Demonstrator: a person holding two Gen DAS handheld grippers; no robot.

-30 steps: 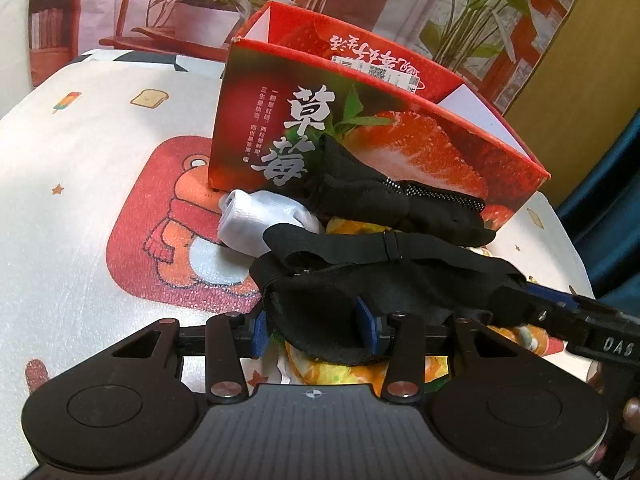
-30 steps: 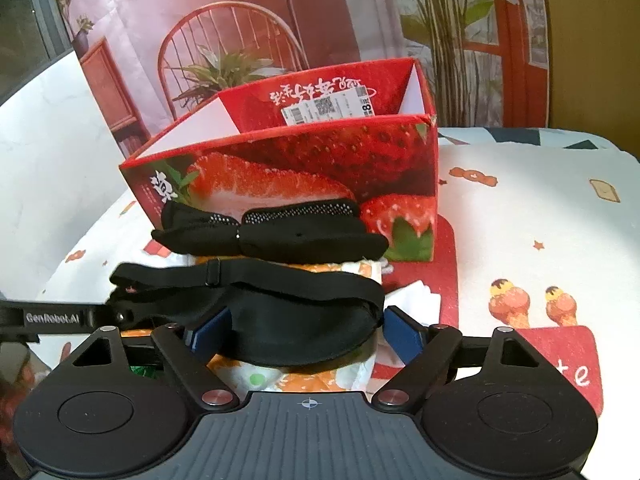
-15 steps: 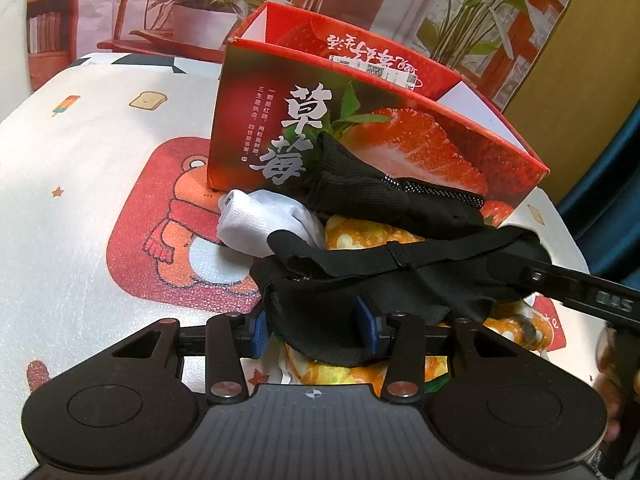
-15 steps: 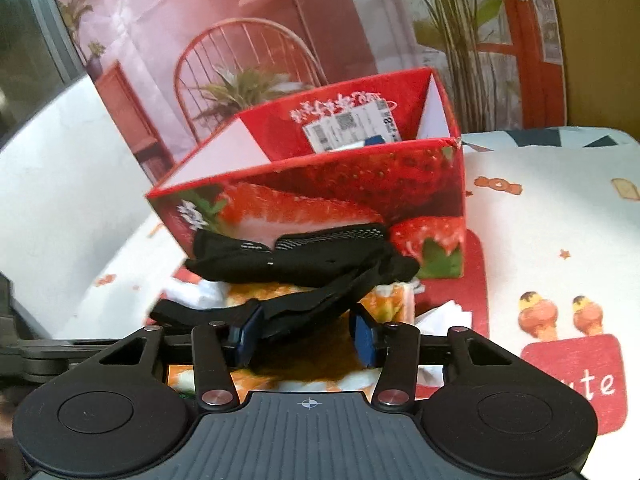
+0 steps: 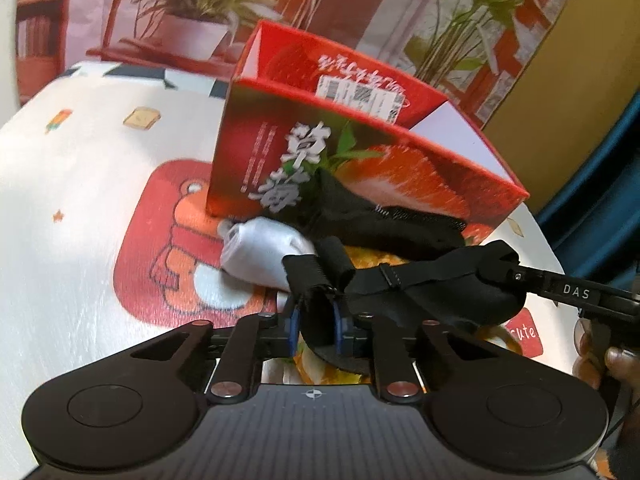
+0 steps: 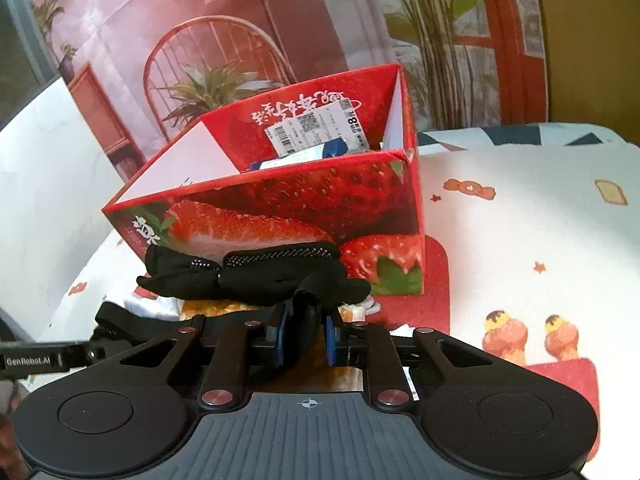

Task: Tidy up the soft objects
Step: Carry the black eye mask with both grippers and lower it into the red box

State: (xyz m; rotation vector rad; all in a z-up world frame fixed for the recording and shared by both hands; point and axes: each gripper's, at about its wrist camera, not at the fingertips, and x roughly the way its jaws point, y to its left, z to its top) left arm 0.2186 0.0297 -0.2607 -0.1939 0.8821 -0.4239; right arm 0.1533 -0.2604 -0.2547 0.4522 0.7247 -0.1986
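Note:
A black eye mask with a strap point(image 5: 432, 292) hangs between my two grippers, lifted above a pile of soft things. My left gripper point(image 5: 315, 330) is shut on its left end. My right gripper point(image 6: 306, 338) is shut on its other end point(image 6: 305, 320); the right gripper also shows in the left wrist view point(image 5: 516, 276). A second black mask with a mesh edge point(image 5: 384, 224) point(image 6: 256, 276) lies against the red strawberry box point(image 5: 360, 168) point(image 6: 288, 208). A white rolled sock point(image 5: 264, 252) and an orange patterned cloth point(image 5: 372, 258) lie under the masks.
The open strawberry box holds a blue-and-white item point(image 6: 320, 152) and bears a barcode label point(image 6: 316, 128). The tablecloth point(image 5: 80, 200) has cartoon prints. Plants and a chair backdrop point(image 6: 216, 60) stand behind the table. The table edge falls off at the right point(image 5: 544, 232).
Both grippers closed tighter on the black eye mask and lifted it, bunching it. The views rose and moved nearer the box.

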